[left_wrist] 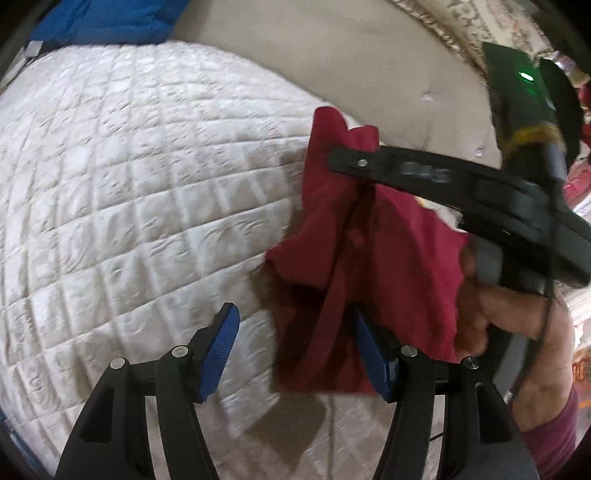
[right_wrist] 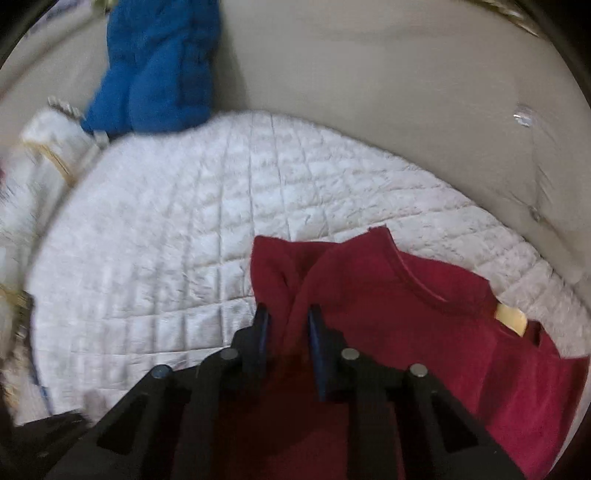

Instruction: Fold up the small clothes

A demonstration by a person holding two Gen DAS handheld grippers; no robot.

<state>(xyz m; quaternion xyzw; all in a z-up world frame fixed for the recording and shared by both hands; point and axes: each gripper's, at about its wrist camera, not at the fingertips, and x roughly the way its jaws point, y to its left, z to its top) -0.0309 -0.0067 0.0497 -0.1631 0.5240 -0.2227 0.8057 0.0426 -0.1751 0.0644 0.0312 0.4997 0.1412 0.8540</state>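
Note:
A small dark red shirt (left_wrist: 373, 258) hangs above the white quilted bed cover (left_wrist: 129, 192). My right gripper (right_wrist: 288, 314) is shut on a bunched fold of the red shirt (right_wrist: 406, 306) near its collar; a yellow label shows inside the neckline. The right gripper also shows in the left wrist view (left_wrist: 343, 162), pinching the cloth's top from the right. My left gripper (left_wrist: 291, 325) is open, its blue pads wide apart; the shirt's lower edge hangs in front of the right pad, and the left pad is free.
A blue garment (right_wrist: 155, 66) lies at the far edge of the quilt, also in the left wrist view (left_wrist: 107, 22). A beige padded headboard (right_wrist: 406, 110) rises behind the bed. White items (right_wrist: 51, 147) sit at the left bedside.

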